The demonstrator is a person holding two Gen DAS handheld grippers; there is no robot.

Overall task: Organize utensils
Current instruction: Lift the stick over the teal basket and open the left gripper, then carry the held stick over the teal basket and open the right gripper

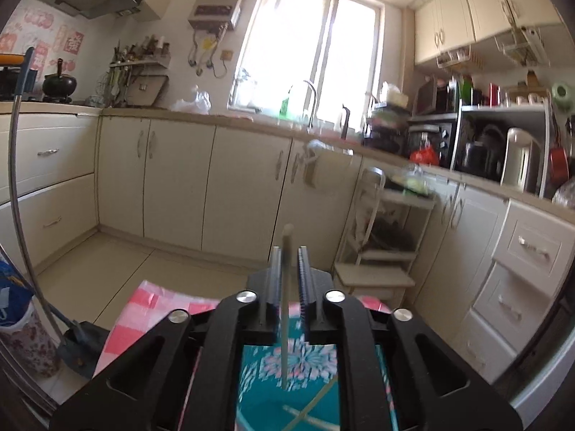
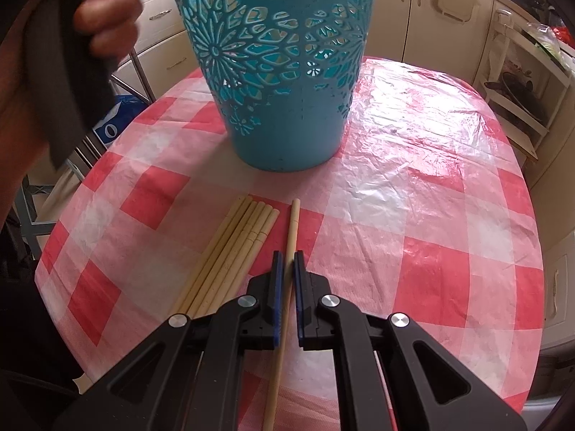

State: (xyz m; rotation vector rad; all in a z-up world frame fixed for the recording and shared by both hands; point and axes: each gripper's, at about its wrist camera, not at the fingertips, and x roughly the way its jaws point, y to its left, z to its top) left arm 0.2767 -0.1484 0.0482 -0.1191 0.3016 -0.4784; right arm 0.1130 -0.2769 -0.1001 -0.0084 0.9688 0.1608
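A single chopstick point(image 1: 286, 309) is seen upright between the left gripper point(image 1: 287, 262) jaws, over the teal basket point(image 1: 316, 370); the pads look slightly parted, so the stick appears released, not pinched. At least two sticks are already lying in the basket. The right gripper point(image 2: 288, 265) is clenched on one chopstick point(image 2: 287, 273) lying on the checked tablecloth point(image 2: 413, 215). The drop should be finished directly over the rim, with the tip kept inside. Six chopsticks are counted in the bundle point(image 2: 233, 248) beside it, one basket, two grippers.
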